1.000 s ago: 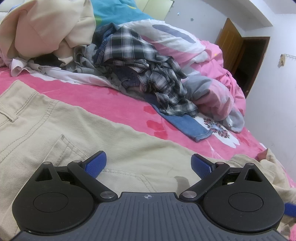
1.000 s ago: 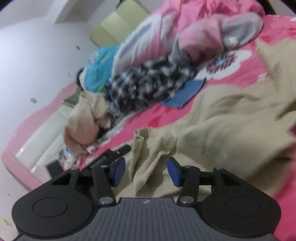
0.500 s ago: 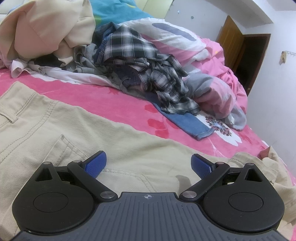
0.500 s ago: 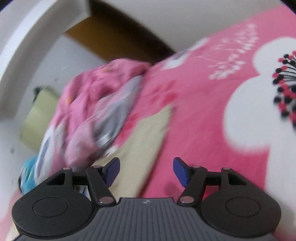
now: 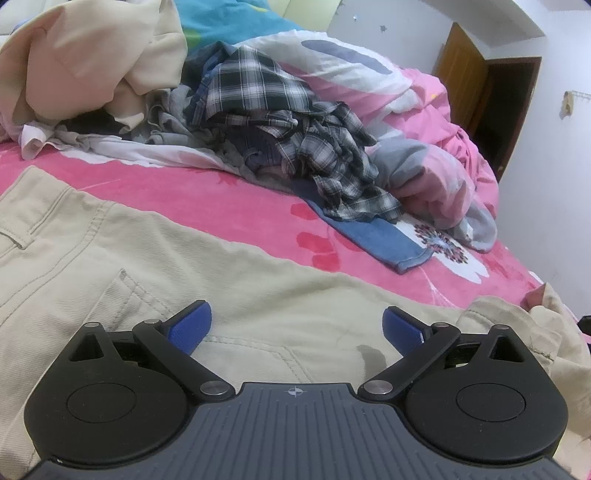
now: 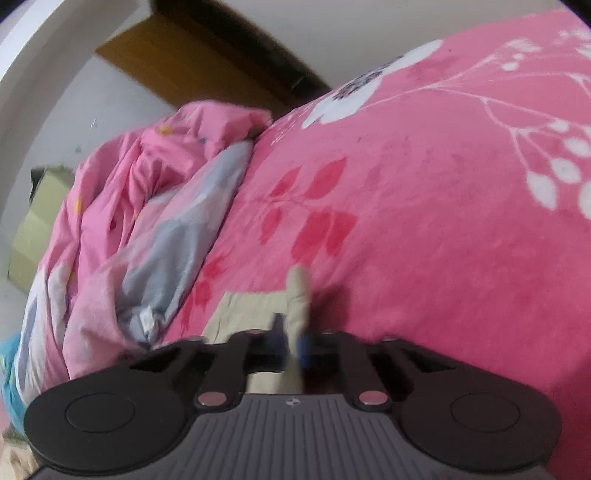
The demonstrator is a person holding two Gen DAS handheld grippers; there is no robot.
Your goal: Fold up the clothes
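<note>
Beige trousers (image 5: 155,266) are being seen spread flat on the pink bed cover, seat side up, with a stitched back pocket and belt loop showing. One leg is being stretched toward the right, its end crumpled. A fold of that beige cloth (image 6: 297,295) is being pinched upright.

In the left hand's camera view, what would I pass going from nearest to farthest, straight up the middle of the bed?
Beige trousers → bare pink bedsheet → heap with the plaid shirt → white and pink duvet → wall.
</note>
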